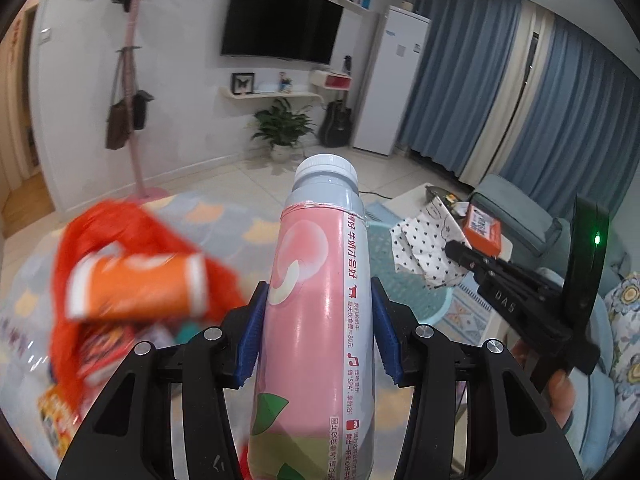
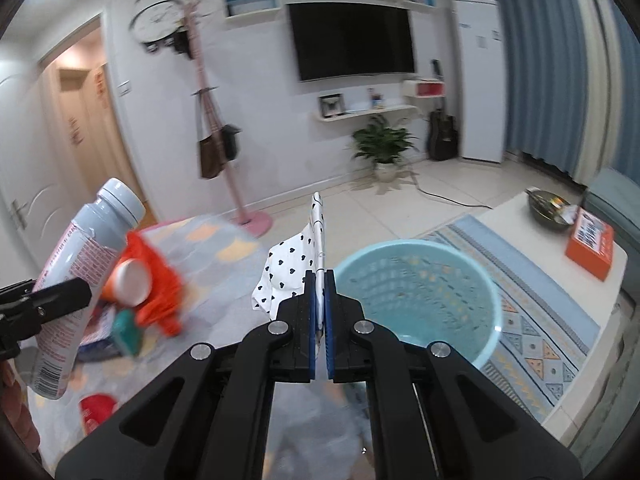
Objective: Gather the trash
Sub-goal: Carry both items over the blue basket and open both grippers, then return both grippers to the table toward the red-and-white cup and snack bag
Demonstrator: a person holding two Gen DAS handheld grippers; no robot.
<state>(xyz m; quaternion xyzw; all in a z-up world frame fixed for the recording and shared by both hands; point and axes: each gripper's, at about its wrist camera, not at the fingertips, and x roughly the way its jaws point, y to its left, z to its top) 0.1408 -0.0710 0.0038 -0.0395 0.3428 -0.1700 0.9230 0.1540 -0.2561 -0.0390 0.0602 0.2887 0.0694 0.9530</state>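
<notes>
Where the left wrist camera looks out, the left gripper (image 1: pixel 320 332) is clamped on a pink bottle (image 1: pixel 320 300), lifted above an orange bag (image 1: pixel 132 232) and cup (image 1: pixel 136 284). Right wrist view: right gripper (image 2: pixel 319 300) pinched tight on spotted paper (image 2: pixel 292 268), beside the blue basket (image 2: pixel 494 300).

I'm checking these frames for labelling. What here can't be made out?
- Left wrist view: orange cup and red bag are motion-blurred.
- Left wrist view: pink bottle base is cut off by the lower edge.
- Right wrist view: basket contents are too small.
</notes>
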